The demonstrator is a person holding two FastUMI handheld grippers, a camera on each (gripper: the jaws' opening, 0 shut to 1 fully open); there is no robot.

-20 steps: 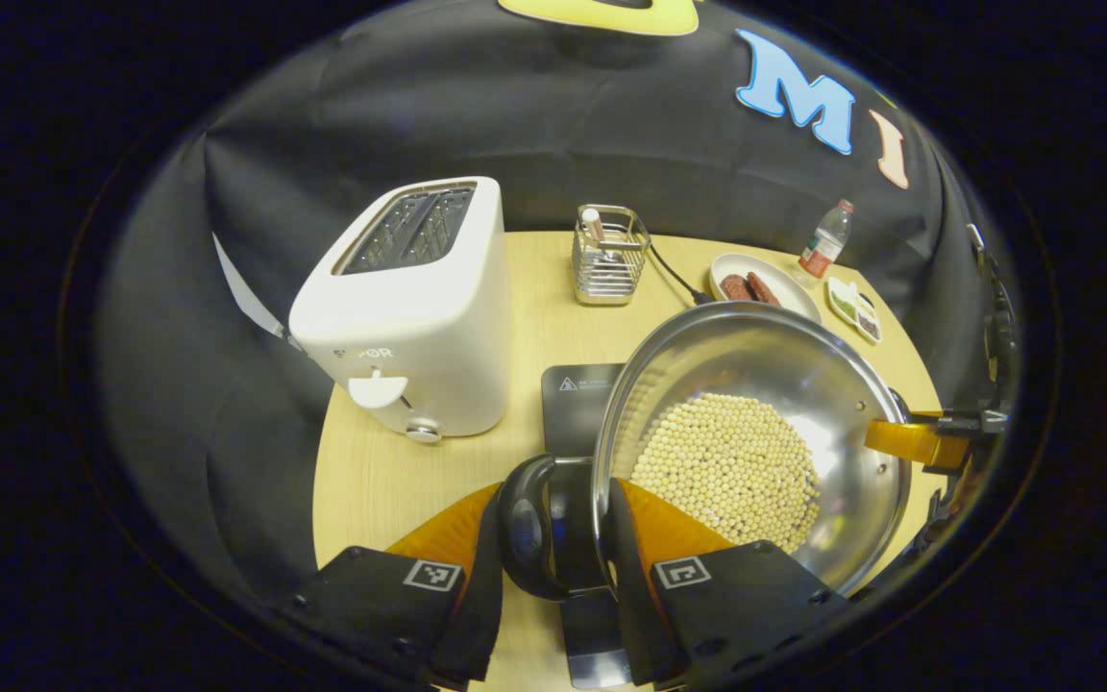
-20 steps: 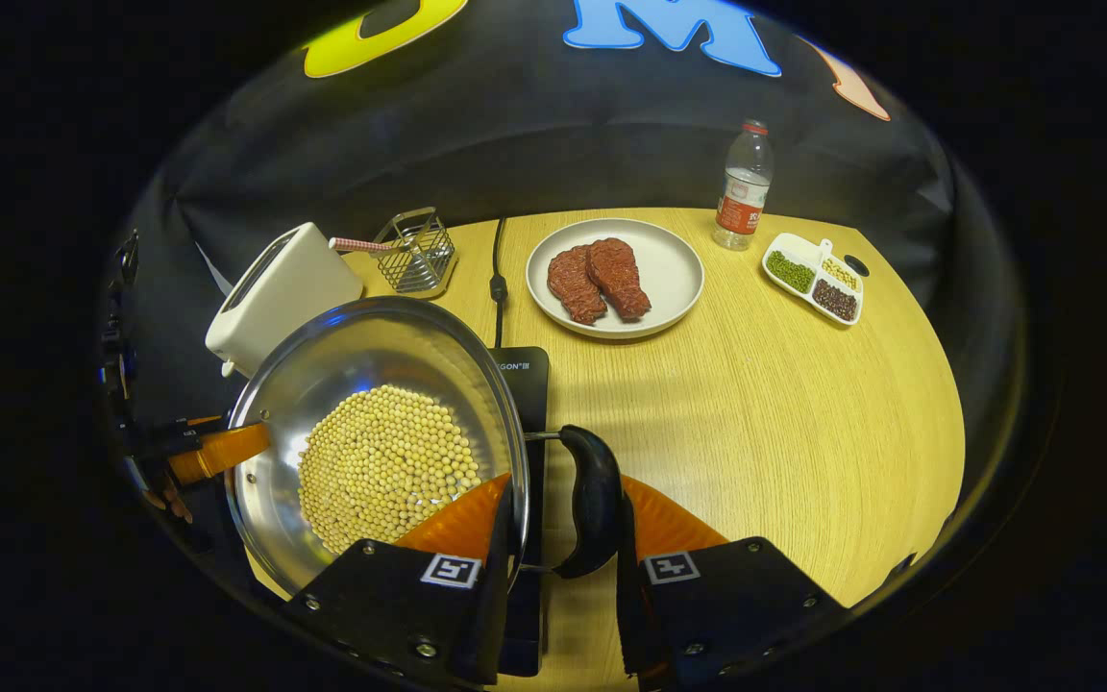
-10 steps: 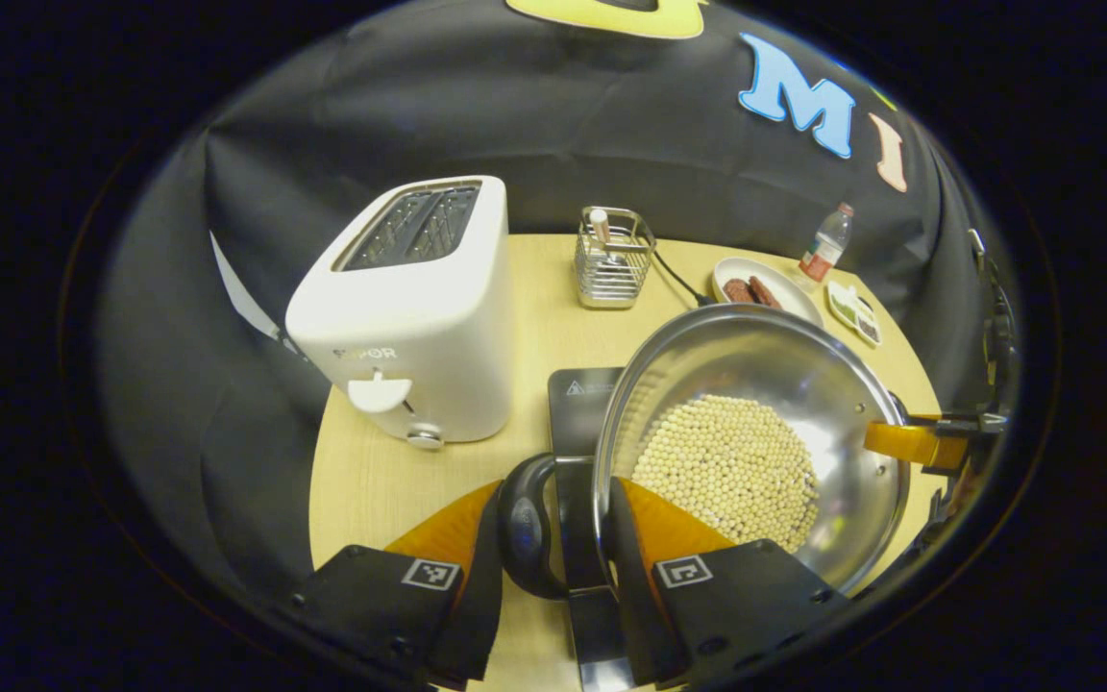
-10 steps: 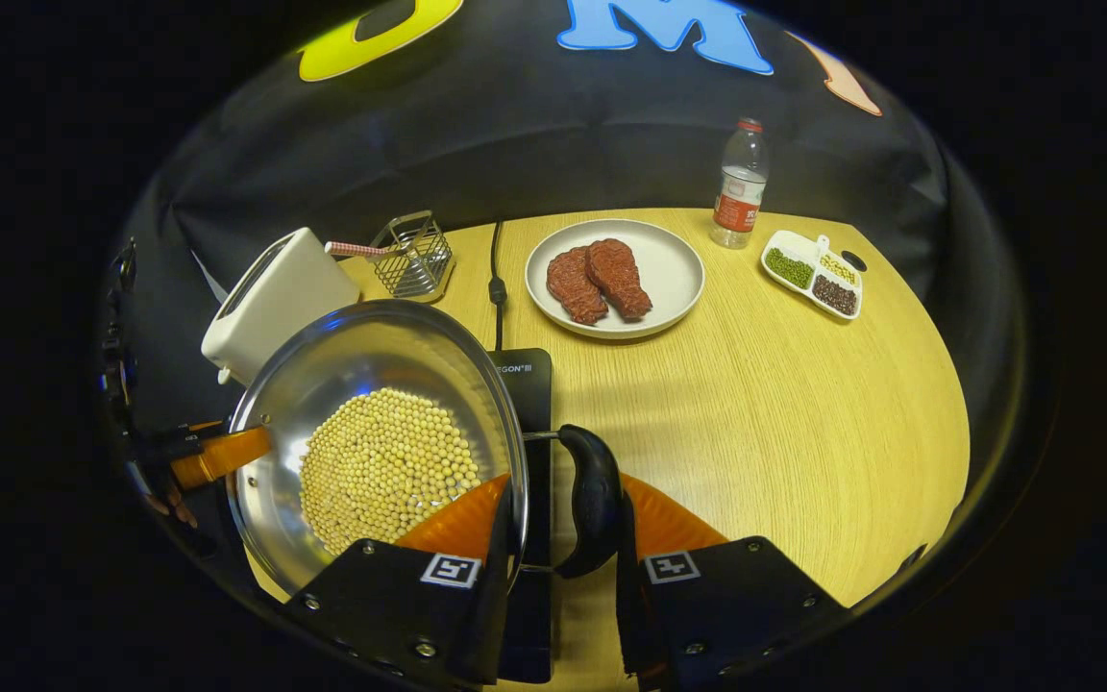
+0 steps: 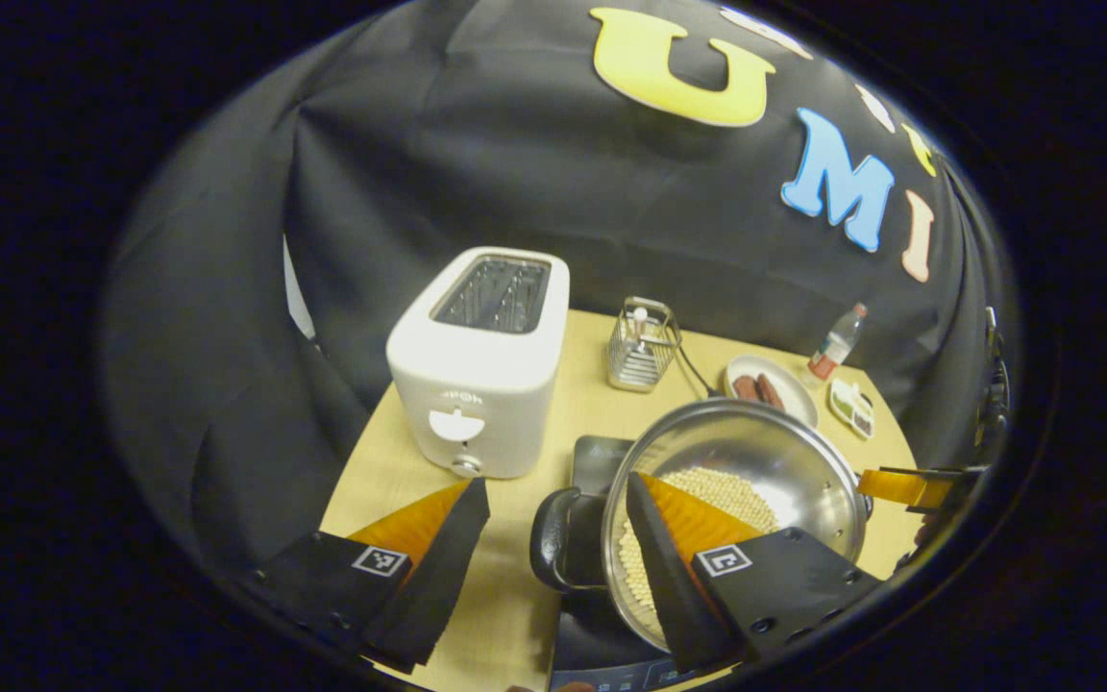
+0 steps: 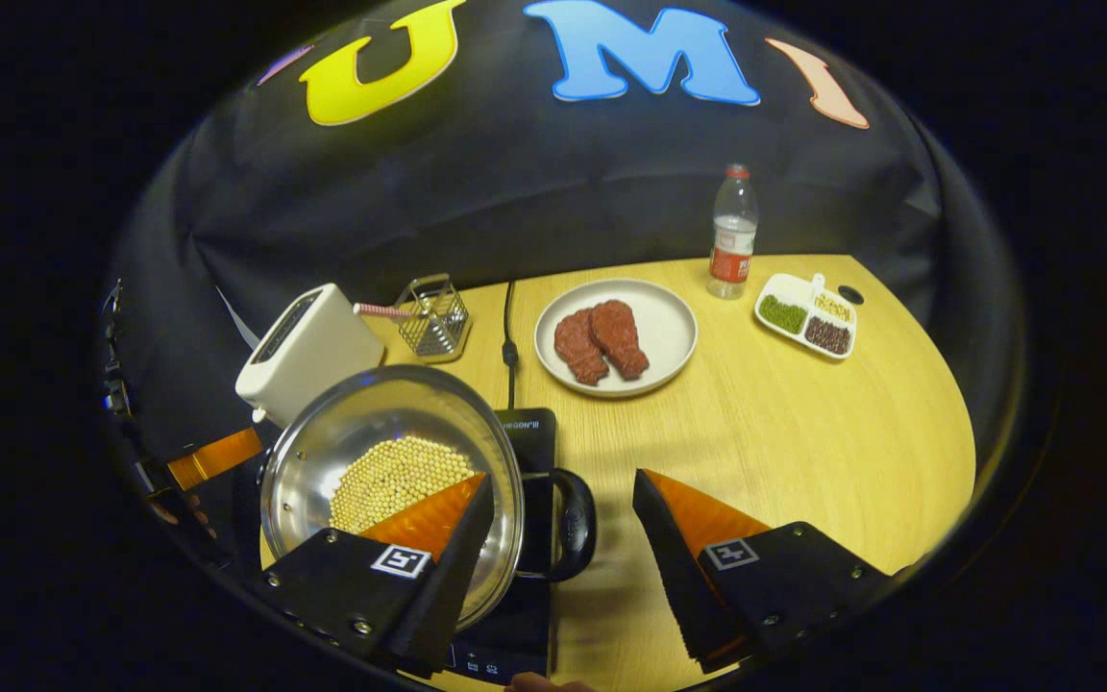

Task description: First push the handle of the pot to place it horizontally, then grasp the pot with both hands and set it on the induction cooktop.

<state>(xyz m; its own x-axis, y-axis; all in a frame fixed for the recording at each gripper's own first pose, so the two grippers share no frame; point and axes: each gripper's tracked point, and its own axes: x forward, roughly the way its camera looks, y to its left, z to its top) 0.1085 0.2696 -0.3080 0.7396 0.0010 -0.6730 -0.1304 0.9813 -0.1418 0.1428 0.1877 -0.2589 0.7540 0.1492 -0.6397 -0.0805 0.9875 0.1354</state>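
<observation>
A steel pot holding soybeans rests on the black induction cooktop. In the left gripper view my left gripper is open, its fingers spread either side of the pot's black loop handle and apart from it. In the right gripper view the pot sits on the cooktop, and my right gripper is open above the other loop handle, touching nothing. Each view also catches the opposite gripper beyond the pot's far rim.
A white toaster stands left of the cooktop, with a wire rack behind it. A plate of meat, a water bottle and a divided dish sit at the back right. The cooktop's cable runs back.
Both grippers have let go of the pot's handles, opened wide and drawn up and back. The pot now rests on the cooktop.
</observation>
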